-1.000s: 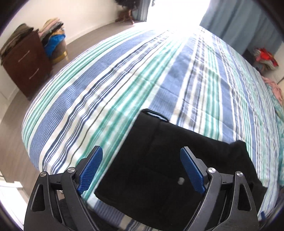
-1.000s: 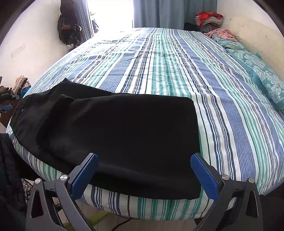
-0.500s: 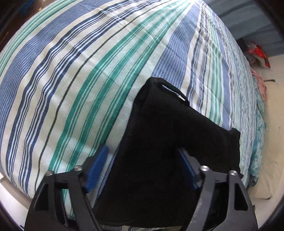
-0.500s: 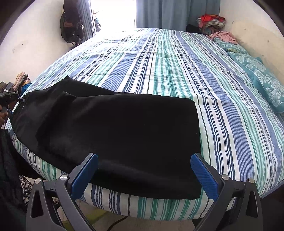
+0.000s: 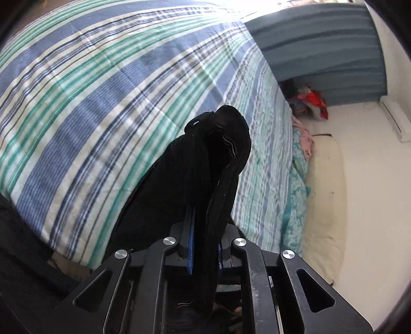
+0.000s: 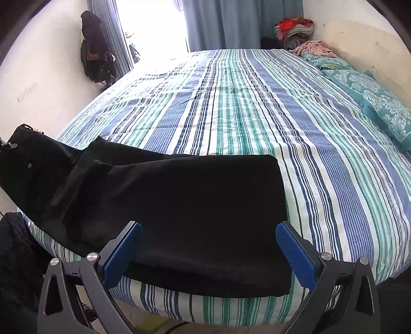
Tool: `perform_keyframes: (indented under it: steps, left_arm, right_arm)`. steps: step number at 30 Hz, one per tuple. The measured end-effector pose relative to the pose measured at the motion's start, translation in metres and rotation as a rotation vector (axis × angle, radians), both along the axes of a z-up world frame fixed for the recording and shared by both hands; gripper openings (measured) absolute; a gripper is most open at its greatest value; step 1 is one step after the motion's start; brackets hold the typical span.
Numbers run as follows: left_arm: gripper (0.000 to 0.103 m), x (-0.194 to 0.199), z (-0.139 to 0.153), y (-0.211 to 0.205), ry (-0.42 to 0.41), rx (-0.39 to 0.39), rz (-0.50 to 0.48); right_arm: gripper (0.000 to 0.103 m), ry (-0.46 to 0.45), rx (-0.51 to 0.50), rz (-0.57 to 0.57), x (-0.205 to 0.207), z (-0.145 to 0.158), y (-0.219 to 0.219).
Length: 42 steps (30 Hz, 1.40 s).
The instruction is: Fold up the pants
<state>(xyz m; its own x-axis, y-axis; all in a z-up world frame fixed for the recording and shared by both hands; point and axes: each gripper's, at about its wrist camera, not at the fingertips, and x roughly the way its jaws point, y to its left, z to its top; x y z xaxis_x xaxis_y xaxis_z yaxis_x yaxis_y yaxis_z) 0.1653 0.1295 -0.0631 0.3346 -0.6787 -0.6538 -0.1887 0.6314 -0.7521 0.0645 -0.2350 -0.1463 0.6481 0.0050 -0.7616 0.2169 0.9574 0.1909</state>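
Since a second ago the left gripper [image 5: 204,246] has clamped its closing jaws onto the pants' [image 6: 179,195] end, lifting it off the bed [image 6: 257,115]; the right gripper [image 6: 208,250] hovers spread above the rest.

Bedspread [image 6: 257,108] beyond pants [image 6: 179,192] bare; pillows [image 6: 380,102] along right wall

Black pants [image 6: 179,195] lie on a bedspread [image 6: 257,115] striped blue, green and white. Beside it, a teal damask-patterned pillow [image 6: 380,102]. Blue-grey curtains [image 6: 231,23]; blue claw pads [image 6: 295,254].
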Motion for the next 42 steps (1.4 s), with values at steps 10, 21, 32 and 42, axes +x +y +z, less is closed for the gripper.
perform_keyframes:
  steps: [10,21,32,42]
  left_arm:
    - [0.006,0.004,-0.01,-0.184,0.03,-0.045,-0.215]
    - [0.004,-0.009,-0.019,-0.328,0.063,-0.061,-0.445]
    - [0.008,-0.024,-0.096,-0.428,0.171,0.166,-0.68]
    - [0.072,-0.033,0.004,-0.326,-0.173,0.143,-0.606]
  right_arm:
    - [0.103,-0.088,0.106,-0.182,-0.025,0.013,-0.049]
    - [0.103,-0.176,0.201,-0.418,-0.06,0.015,-0.106]
    - [0.103,-0.256,0.236,-0.597,-0.091,0.018,-0.139]
    - [0.103,-0.48,0.502,-0.401,-0.087,0.014,-0.145]
